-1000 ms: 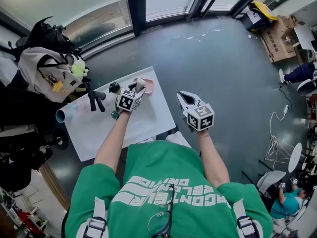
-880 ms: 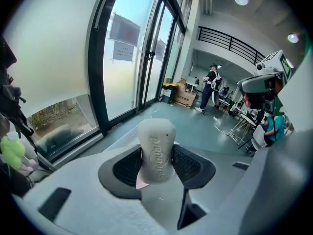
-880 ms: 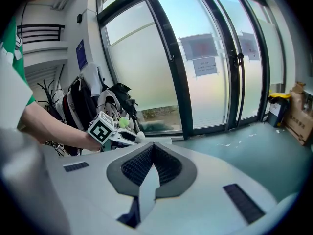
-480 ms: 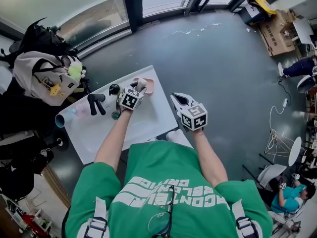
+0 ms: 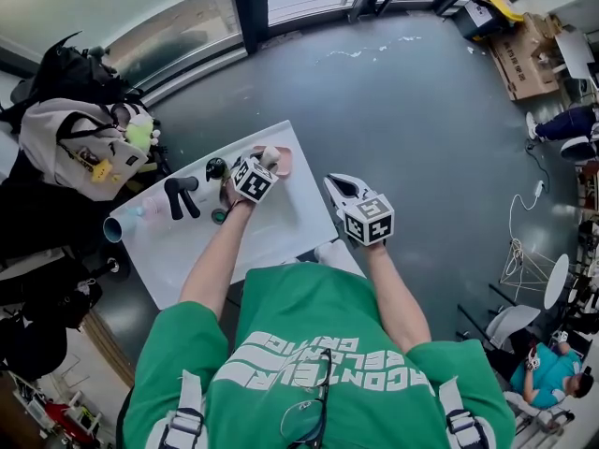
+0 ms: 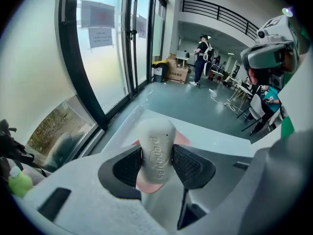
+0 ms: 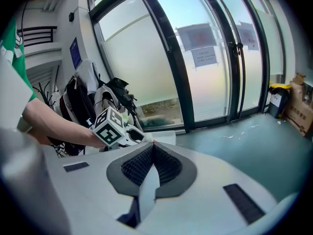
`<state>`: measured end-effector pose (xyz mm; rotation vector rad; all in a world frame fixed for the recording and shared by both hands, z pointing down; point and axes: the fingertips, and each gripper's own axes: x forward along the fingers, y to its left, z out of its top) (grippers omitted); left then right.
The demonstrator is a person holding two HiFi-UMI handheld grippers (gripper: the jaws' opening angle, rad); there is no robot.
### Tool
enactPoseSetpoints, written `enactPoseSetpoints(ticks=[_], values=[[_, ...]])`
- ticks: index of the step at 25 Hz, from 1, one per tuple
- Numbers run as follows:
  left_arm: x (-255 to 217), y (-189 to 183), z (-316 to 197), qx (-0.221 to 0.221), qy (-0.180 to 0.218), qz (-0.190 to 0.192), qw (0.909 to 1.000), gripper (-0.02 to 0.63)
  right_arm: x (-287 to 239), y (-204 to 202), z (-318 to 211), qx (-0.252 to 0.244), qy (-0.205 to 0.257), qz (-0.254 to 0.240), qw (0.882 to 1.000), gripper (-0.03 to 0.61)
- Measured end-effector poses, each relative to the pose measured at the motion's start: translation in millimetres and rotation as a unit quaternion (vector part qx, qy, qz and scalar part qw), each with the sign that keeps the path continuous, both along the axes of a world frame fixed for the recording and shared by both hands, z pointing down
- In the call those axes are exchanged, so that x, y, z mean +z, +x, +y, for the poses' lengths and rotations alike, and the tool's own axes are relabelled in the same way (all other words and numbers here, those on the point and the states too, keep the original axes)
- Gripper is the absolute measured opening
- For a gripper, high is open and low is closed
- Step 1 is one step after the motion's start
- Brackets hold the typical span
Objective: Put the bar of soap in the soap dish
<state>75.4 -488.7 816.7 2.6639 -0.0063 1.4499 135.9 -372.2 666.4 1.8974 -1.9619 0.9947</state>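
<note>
My left gripper [image 6: 157, 166] is shut on a pale beige bar of soap [image 6: 156, 149], which stands on end between the black pads. Right behind and under the bar lies the pink soap dish [image 6: 182, 139], on the white table [image 6: 220, 143]. In the head view the left gripper [image 5: 265, 160] holds the soap [image 5: 270, 154] over the pink dish [image 5: 281, 160] at the table's far edge. My right gripper [image 5: 337, 183] hangs off the table's right side, shut and holding nothing; its pads [image 7: 152, 164] meet in the right gripper view.
On the white table [image 5: 281, 223] lie a black two-pronged tool [image 5: 180, 193], a small black round object [image 5: 216, 167] and a pale blue cup [image 5: 116, 227] at the left edge. Bags [image 5: 80, 138] pile up to the left. Grey floor [image 5: 421, 120] surrounds the table.
My left gripper has moved the soap a little further forward over the pink dish. The right gripper has drifted slightly left and stays shut.
</note>
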Motion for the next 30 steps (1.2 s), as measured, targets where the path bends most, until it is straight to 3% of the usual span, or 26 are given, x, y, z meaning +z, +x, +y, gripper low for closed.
enactPoseSetpoints(ticks=[11,25,30], values=[[17.0,3.0,5.1,0.017,0.011,-0.016,0.9997,0.192,7.3,4.1,0.9,0.007,-0.009,-0.007,1.0,0.012],[17.0,11.4,13.3,0.033,0.02,-0.004,0.9992,0.19,7.5,7.4,5.2,0.007,-0.009,-0.009,1.0,0.012],[1.0,11.9,15.7,0.015,0.028,0.012,0.9994,0.159,0.3,7.6,6.1,-0.002,-0.003,-0.008,1.0,0.012]])
